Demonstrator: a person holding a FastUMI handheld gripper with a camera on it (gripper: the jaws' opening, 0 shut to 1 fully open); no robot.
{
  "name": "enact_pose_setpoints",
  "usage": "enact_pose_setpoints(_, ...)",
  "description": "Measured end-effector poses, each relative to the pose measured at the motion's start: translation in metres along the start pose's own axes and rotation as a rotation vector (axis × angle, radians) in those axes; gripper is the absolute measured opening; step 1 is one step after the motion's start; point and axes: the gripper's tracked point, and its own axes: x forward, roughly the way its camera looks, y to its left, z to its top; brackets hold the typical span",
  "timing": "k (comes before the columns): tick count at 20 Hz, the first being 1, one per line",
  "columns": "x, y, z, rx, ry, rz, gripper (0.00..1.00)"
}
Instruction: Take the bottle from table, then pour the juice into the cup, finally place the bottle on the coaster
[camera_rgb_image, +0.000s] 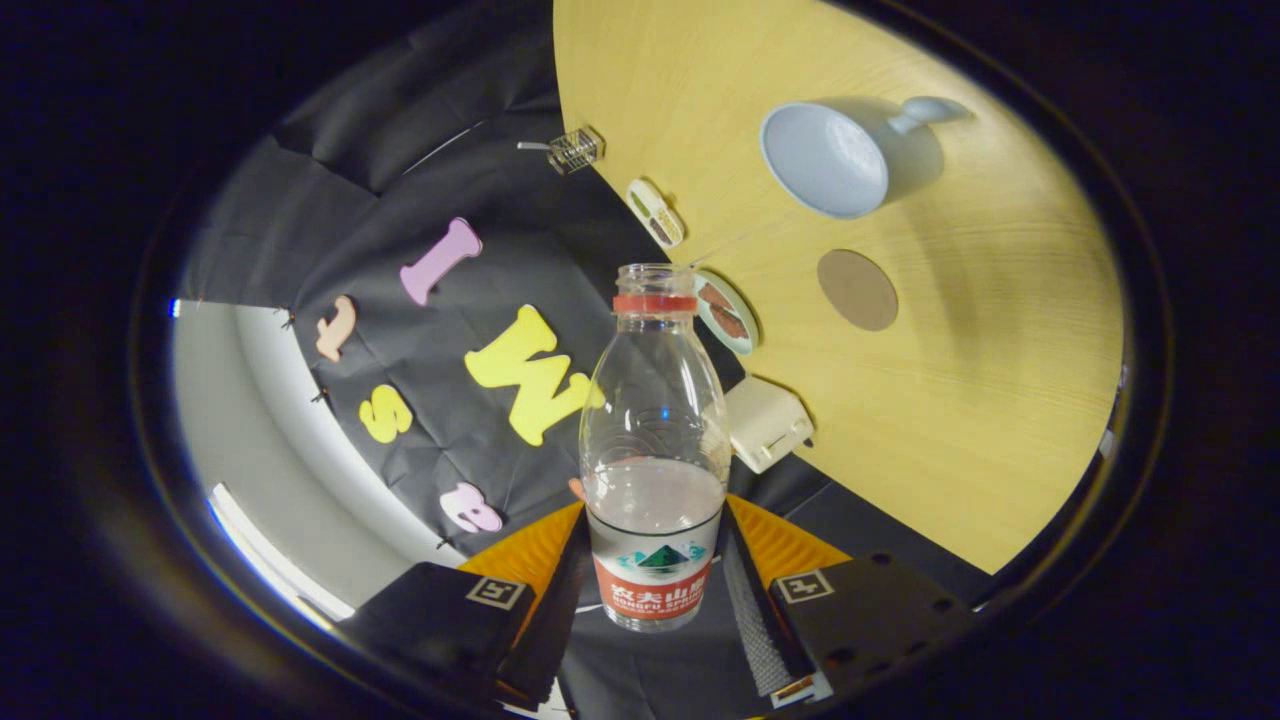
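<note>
Bottle (655, 450) clamped between both fingers of the hand-held gripper (655, 590), one pad on each side of the labelled lower body. Cap off, red neck ring, clear liquid filling roughly the lower third. Bottle lifted clear of the counter (980, 420); camera rolled, so the counter's edge runs diagonally across the view. Light-blue cup (825, 160) at 1 o'clock from the bottle mouth, lying tilted in view, opening toward camera, handle at its far side. Round brown coaster (857, 290) at 3 o'clock from the neck, between cup and bottle. Small dishes (726, 312) and a white box (765, 422) along the counter's edge.
</note>
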Motion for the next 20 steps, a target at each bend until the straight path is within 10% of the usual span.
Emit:
enact_pose_setpoints(9, -0.008, -0.008, -0.017, -0.217, 0.046, -0.014, 0.75)
enact_pose_setpoints(20, -0.023, 0.004, -0.052, -0.765, 0.112, -0.002, 0.76)
